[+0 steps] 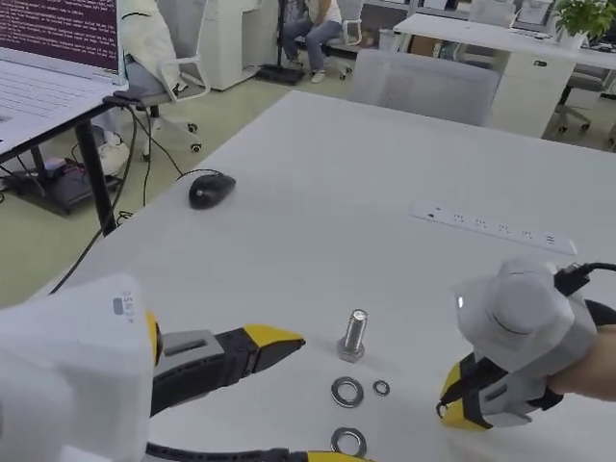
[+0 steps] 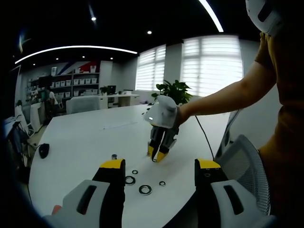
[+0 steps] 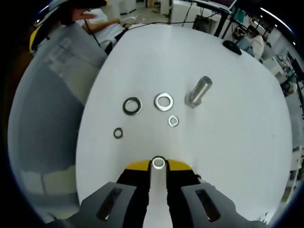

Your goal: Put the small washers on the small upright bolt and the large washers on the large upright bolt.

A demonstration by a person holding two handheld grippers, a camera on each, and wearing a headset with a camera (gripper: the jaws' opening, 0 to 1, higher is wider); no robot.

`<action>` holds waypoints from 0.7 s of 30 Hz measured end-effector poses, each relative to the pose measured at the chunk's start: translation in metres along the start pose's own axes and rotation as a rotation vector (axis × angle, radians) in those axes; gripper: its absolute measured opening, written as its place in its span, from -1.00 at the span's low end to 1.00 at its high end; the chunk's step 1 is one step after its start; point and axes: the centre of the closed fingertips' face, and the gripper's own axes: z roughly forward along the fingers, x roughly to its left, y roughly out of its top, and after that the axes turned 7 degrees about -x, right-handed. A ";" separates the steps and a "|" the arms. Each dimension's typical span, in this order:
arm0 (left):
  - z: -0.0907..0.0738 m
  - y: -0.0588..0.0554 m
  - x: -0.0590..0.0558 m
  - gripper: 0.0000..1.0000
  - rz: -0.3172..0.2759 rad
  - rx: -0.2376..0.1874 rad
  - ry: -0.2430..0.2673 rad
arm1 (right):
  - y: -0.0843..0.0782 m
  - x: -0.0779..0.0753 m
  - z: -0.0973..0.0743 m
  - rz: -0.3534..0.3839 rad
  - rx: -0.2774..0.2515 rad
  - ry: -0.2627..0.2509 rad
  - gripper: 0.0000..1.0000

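The large bolt (image 1: 354, 335) (image 3: 198, 91) stands upright on the white table (image 1: 385, 173). Two large washers (image 1: 347, 392) (image 1: 348, 442) and a small washer (image 1: 381, 388) lie flat in front of it; the right gripper view adds a second small washer (image 3: 118, 133). My left gripper (image 1: 313, 399) (image 2: 160, 165) is open, its yellow tips on either side of the washers. My right gripper (image 1: 452, 404) (image 3: 158, 167) points down at the table right of the washers. It is shut on a small round metal piece (image 3: 158, 163); bolt or washer, I cannot tell.
A black mouse (image 1: 211, 189) and a white power strip (image 1: 496, 228) lie further back on the table. A laptop (image 1: 48, 58) sits on a side desk at the left. A grey chair (image 1: 423, 87) stands at the far edge.
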 end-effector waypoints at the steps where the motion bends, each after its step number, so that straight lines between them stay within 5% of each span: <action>1: 0.001 0.000 0.000 0.16 0.000 0.000 -0.003 | -0.005 -0.003 -0.004 0.006 0.004 -0.012 -0.76; 11: 0.005 0.000 -0.003 0.16 0.004 0.007 -0.022 | -0.022 -0.028 -0.032 0.051 0.010 -0.084 -0.76; 21: 0.007 -0.001 -0.003 0.16 0.006 0.017 -0.029 | -0.018 -0.049 -0.048 0.046 0.018 -0.129 -0.76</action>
